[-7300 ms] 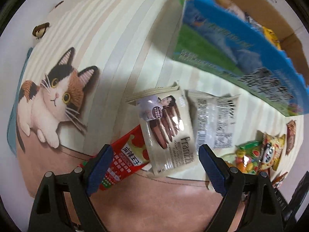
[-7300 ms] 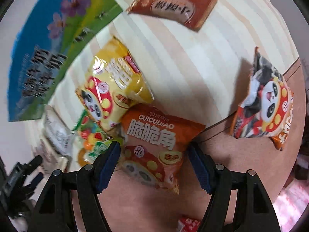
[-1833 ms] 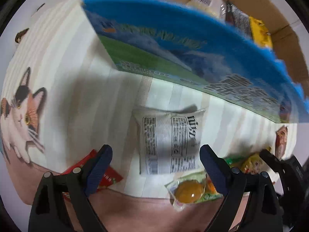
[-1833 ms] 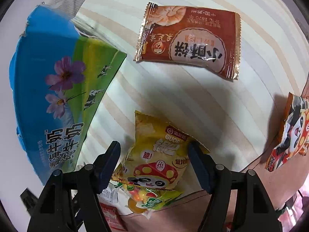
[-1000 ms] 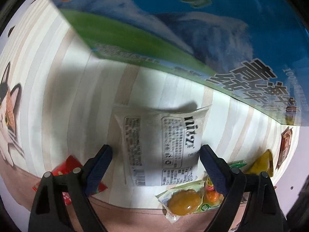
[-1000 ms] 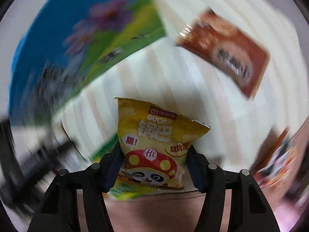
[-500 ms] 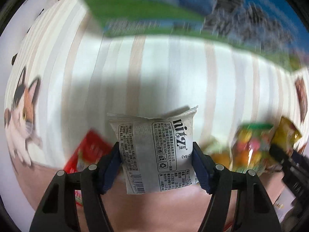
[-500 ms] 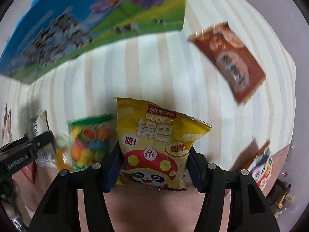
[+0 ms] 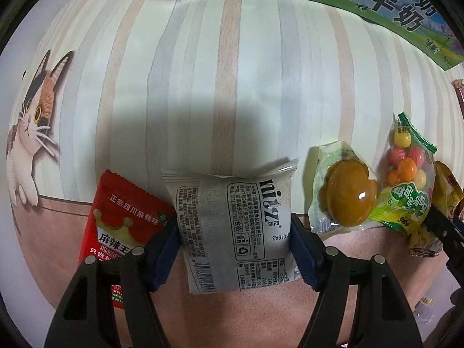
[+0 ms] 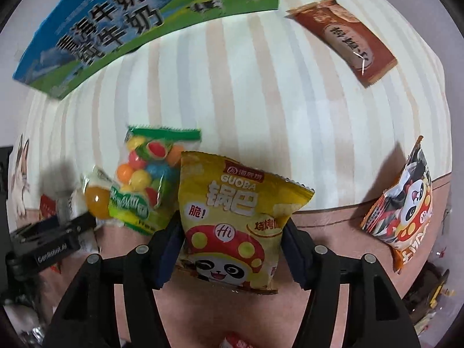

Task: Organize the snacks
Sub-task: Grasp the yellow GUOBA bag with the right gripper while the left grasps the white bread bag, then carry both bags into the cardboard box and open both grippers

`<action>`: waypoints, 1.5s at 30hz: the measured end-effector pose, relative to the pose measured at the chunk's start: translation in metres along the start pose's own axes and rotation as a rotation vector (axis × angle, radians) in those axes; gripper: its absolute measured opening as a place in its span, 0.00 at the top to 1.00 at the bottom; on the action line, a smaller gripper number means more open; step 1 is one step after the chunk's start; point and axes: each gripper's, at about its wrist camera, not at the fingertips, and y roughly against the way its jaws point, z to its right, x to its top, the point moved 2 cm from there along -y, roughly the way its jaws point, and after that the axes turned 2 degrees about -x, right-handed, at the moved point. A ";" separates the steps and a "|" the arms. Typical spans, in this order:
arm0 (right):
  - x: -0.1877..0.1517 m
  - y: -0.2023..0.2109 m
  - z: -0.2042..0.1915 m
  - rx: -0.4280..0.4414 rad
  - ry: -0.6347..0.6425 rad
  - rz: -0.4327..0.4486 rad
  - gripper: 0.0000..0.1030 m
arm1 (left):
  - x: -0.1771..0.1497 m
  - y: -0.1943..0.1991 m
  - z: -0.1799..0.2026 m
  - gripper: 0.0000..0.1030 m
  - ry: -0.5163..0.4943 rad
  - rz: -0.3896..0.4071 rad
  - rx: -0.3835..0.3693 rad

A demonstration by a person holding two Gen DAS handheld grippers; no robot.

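Note:
A white snack packet (image 9: 237, 203) with black print sits between the blue pads of my left gripper (image 9: 235, 240); the pads press its sides while the jaws are opening slightly. In the right wrist view a yellow Guoba packet (image 10: 232, 200) with a panda is clamped in my right gripper (image 10: 232, 235), whose jaws are also opening. Both grippers point down over the striped cat-print cloth (image 9: 261, 87). The blue and green milk carton box (image 10: 116, 23) lies at the far side of the cloth.
A red spicy-snack packet (image 9: 116, 220) lies left of the white one. An orange jelly cup (image 9: 345, 200) and a bag of coloured candy balls (image 10: 145, 179) lie between the grippers. A brown packet (image 10: 345, 40) and a panda packet (image 10: 406, 211) lie to the right.
My left gripper has shut on the white packet and carried it back from the milk box. The right gripper, still holding the yellow packet, has also drawn back from the box.

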 end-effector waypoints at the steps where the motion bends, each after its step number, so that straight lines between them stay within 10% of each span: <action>1: -0.002 0.002 0.006 0.002 -0.007 0.000 0.35 | -0.004 -0.003 -0.004 0.33 0.001 0.000 -0.002; 12: 0.023 -0.022 0.031 0.080 -0.138 -0.006 0.36 | 0.012 -0.020 -0.031 0.33 0.077 0.013 -0.029; 30: 0.014 0.097 0.059 0.213 -0.075 0.149 0.43 | -0.011 0.071 -0.035 0.37 0.048 0.170 -0.117; 38: 0.068 0.181 0.034 0.326 -0.048 0.272 0.43 | 0.044 0.176 -0.013 0.37 -0.020 0.310 -0.223; 45: 0.165 0.215 0.014 0.282 -0.014 0.355 0.43 | 0.141 0.218 0.001 0.37 -0.077 0.371 -0.158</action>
